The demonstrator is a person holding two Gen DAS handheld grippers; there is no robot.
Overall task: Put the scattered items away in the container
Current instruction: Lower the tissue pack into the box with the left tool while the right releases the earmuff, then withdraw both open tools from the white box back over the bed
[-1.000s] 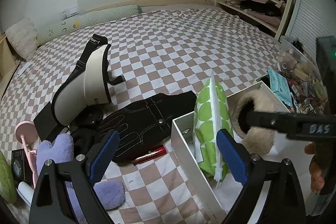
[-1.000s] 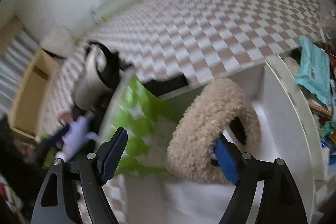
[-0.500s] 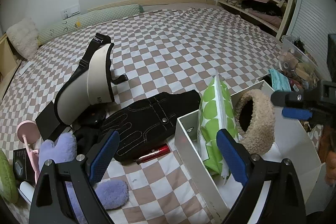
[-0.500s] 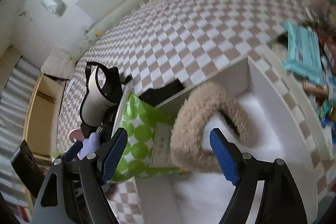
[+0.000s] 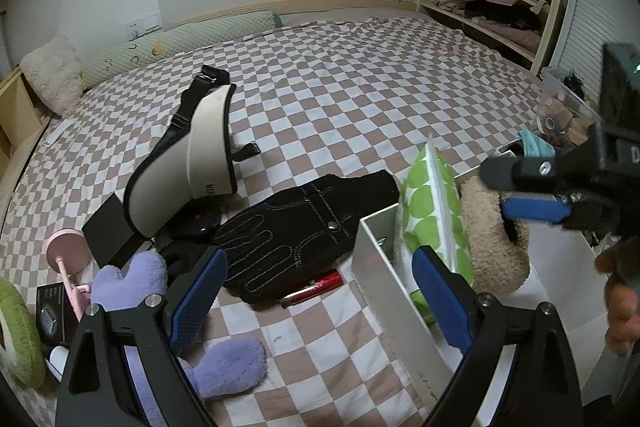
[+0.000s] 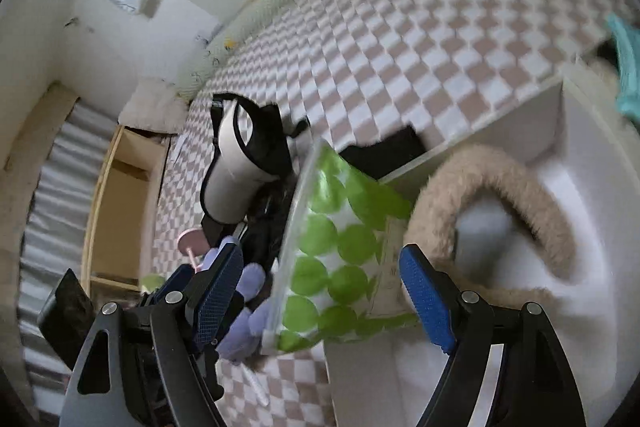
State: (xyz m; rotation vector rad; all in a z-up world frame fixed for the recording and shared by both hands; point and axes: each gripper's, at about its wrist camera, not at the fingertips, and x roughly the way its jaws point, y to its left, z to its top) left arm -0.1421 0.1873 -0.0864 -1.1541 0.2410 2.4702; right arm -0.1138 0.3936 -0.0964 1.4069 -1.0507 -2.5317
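On a checkered bed, a white box [image 5: 384, 267] already holds a green-dotted pouch [image 5: 434, 211] and a fuzzy tan headband [image 5: 492, 239]. Left of the box, a black glove [image 5: 296, 239] lies with its long axis slanting toward the box corner. The left gripper [image 5: 320, 291], jaws wide and empty, hovers nearest it; the right gripper [image 6: 320, 299], also spread and empty, hangs over the box.

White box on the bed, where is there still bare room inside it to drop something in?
The white box is crowded at its near-left end: the green polka-dot pouch stands against that wall, and the beige fuzzy headband leans beside it. Bare floor shows right of the headband, toward the far wall, with the right claw above.
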